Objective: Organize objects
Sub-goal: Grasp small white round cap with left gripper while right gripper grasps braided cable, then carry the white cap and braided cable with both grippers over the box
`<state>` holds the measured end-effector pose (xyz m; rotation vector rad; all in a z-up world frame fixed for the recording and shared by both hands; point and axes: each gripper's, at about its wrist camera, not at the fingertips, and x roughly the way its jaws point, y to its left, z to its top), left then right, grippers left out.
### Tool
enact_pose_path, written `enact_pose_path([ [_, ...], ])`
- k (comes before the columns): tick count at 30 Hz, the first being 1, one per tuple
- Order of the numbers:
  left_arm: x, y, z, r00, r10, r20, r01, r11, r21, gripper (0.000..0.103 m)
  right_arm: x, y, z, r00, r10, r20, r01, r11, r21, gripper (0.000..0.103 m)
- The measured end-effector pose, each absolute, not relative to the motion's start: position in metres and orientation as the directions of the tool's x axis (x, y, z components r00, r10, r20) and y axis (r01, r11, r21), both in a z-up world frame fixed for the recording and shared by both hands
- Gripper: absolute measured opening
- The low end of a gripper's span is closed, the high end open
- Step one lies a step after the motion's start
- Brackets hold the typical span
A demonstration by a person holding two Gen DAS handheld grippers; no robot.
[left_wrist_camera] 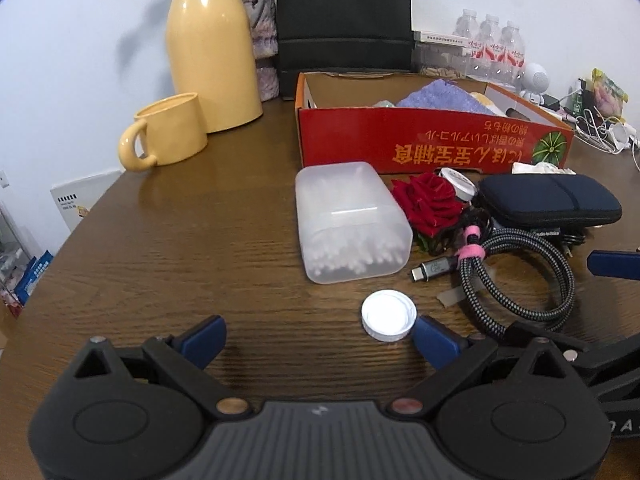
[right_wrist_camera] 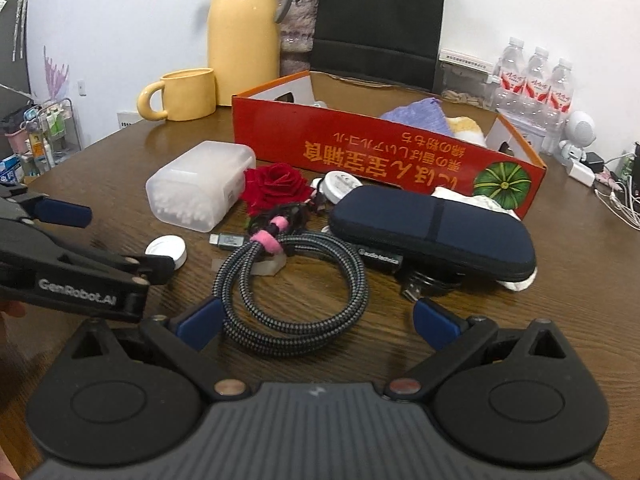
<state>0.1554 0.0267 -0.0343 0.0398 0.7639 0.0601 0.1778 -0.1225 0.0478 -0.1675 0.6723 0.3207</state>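
Observation:
A red cardboard box [left_wrist_camera: 420, 148] [right_wrist_camera: 360, 152] stands open on the brown table, with a purple cloth [left_wrist_camera: 440, 98] inside. In front of it lie a clear plastic case of cotton swabs [left_wrist_camera: 352, 222] [right_wrist_camera: 200, 186], a red rose [left_wrist_camera: 430, 202] [right_wrist_camera: 276, 186], a dark blue zip case [left_wrist_camera: 548, 200] [right_wrist_camera: 432, 232], a coiled braided cable [left_wrist_camera: 520, 276] [right_wrist_camera: 292, 292] and a white cap [left_wrist_camera: 388, 316] [right_wrist_camera: 166, 252]. My left gripper [left_wrist_camera: 320, 340] [right_wrist_camera: 116, 236] is open, its right finger touching the cap. My right gripper [right_wrist_camera: 318, 326] is open around the cable's near side.
A yellow jug [left_wrist_camera: 212, 48] [right_wrist_camera: 244, 40] and a yellow mug [left_wrist_camera: 168, 138] [right_wrist_camera: 184, 94] stand at the back left. A black chair back [left_wrist_camera: 344, 16] is behind the box. Water bottles [right_wrist_camera: 536, 80], a white robot toy [right_wrist_camera: 576, 136] and loose wires [left_wrist_camera: 600, 132] sit at the right.

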Motion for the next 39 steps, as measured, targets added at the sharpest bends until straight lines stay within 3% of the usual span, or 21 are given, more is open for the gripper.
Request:
enact_pose_path([
  [3,0.157,0.028,-0.035,0.725,0.047,-0.687,-0.027,0.999,0.04,0.099,0.18,-0.12,0.047,0.731,0.252,-0.635,-0.359,0.932,-0.044,0.103],
  [6,0.157,0.029,-0.035,0.74,0.008,-0.672,-0.001,1.0,0.011,0.085,0.182,-0.116,0.046,0.727,0.263,-0.634,-0.373,0.927,-0.043,0.103],
  [10,0.151,0.026,-0.032,0.77,-0.049,-0.636,0.066,0.998,0.003,0.027,0.185,-0.113,0.045,0.724,0.279,-0.631,-0.387,0.921,-0.036,0.103],
  [26,0.144,0.033,-0.035,0.795,-0.064,-0.604,0.047,0.998,-0.043,0.027,0.196,-0.104,0.038,0.695,0.322,-0.643,-0.418,0.908,0.003,0.103],
  [27,0.143,0.033,-0.035,0.796,-0.061,-0.602,0.044,0.998,-0.044,0.027,0.196,-0.103,0.038,0.696,0.323,-0.642,-0.419,0.908,0.002,0.101],
  [28,0.143,0.034,-0.035,0.795,-0.062,-0.603,0.042,0.998,-0.048,0.027,0.194,-0.102,0.039,0.701,0.323,-0.636,-0.422,0.907,-0.004,0.093],
  [39,0.14,0.034,-0.033,0.798,-0.061,-0.599,0.036,0.998,-0.053,0.027,0.175,-0.104,0.047,0.765,0.328,-0.555,-0.423,0.905,-0.049,0.09],
])
